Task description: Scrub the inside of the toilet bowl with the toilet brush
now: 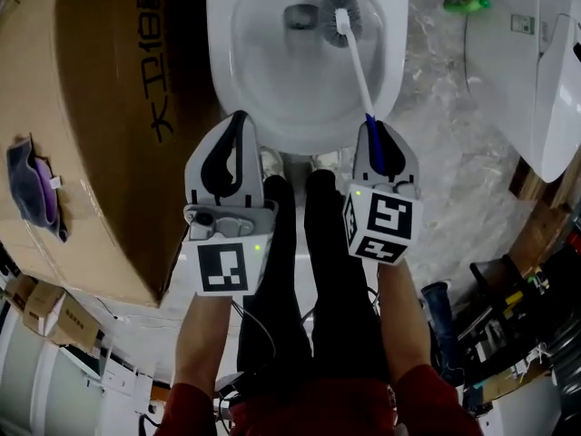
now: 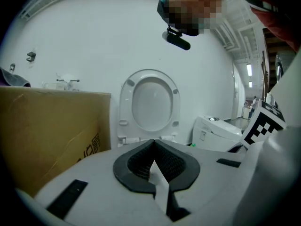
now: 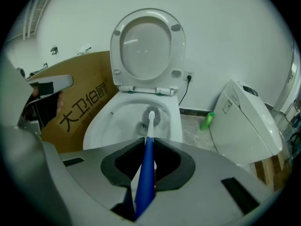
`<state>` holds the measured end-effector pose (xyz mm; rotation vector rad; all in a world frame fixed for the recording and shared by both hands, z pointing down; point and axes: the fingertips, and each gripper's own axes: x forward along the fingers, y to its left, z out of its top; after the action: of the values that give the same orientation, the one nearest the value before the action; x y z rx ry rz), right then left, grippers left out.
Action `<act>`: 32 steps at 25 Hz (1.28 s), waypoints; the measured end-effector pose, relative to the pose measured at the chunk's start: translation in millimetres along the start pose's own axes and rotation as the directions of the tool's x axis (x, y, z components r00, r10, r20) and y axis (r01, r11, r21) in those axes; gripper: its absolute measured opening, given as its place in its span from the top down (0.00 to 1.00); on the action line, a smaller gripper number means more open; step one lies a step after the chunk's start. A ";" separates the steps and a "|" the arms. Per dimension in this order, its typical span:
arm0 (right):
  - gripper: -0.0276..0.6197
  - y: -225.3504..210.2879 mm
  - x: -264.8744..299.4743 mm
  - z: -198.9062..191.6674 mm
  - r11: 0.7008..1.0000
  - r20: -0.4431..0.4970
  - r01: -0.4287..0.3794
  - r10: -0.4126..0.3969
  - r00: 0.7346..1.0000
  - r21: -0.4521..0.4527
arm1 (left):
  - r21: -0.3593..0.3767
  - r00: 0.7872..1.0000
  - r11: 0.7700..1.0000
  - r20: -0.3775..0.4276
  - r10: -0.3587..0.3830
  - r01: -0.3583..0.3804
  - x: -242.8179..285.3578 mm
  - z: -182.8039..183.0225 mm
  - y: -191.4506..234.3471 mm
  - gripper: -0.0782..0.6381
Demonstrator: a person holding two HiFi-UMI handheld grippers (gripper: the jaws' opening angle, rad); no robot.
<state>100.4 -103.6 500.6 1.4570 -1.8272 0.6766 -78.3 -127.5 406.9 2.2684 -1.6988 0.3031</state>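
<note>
A white toilet bowl (image 1: 245, 98) (image 3: 106, 121) stands open, its seat and lid (image 3: 143, 51) raised against the wall. The toilet brush (image 1: 354, 53) (image 3: 149, 131) has a blue grip, a white shaft and a grey bristle head down in the bowl beside the drain. My right gripper (image 1: 375, 133) (image 3: 145, 180) is shut on the blue grip, just in front of the bowl's near rim. My left gripper (image 1: 238, 121) (image 2: 153, 147) is shut with nothing in it, held level beside the right one at the rim's left.
A large cardboard box (image 1: 100, 125) (image 3: 77, 107) stands close to the left of the toilet. A second white toilet (image 1: 536, 71) (image 3: 244, 121) stands to the right, with a green bottle (image 1: 466, 3) (image 3: 207, 120) on the marbled floor between. My legs (image 1: 309, 271) stand right before the bowl.
</note>
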 end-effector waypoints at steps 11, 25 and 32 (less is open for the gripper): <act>0.86 -7.8 34.7 17.6 1.000 0.011 0.009 -0.009 1.000 -0.007 | -0.010 0.999 1.000 -0.027 0.019 -0.019 15.6 -10.9 7.9 0.87; 0.86 56.5 54.4 40.3 0.992 0.023 -0.099 0.101 0.995 -0.072 | -0.037 0.997 0.997 -0.033 0.071 -0.072 6.1 -12.6 38.8 0.87; 0.86 89.8 48.1 33.1 0.982 0.014 -0.165 0.167 0.986 -0.097 | -0.048 0.995 0.995 -0.038 0.087 -0.089 -7.7 -19.2 52.4 0.87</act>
<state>0.5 -137.0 519.6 1.2647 -1.9866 0.6470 -130.7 -127.5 427.7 2.1438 -1.7712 0.3148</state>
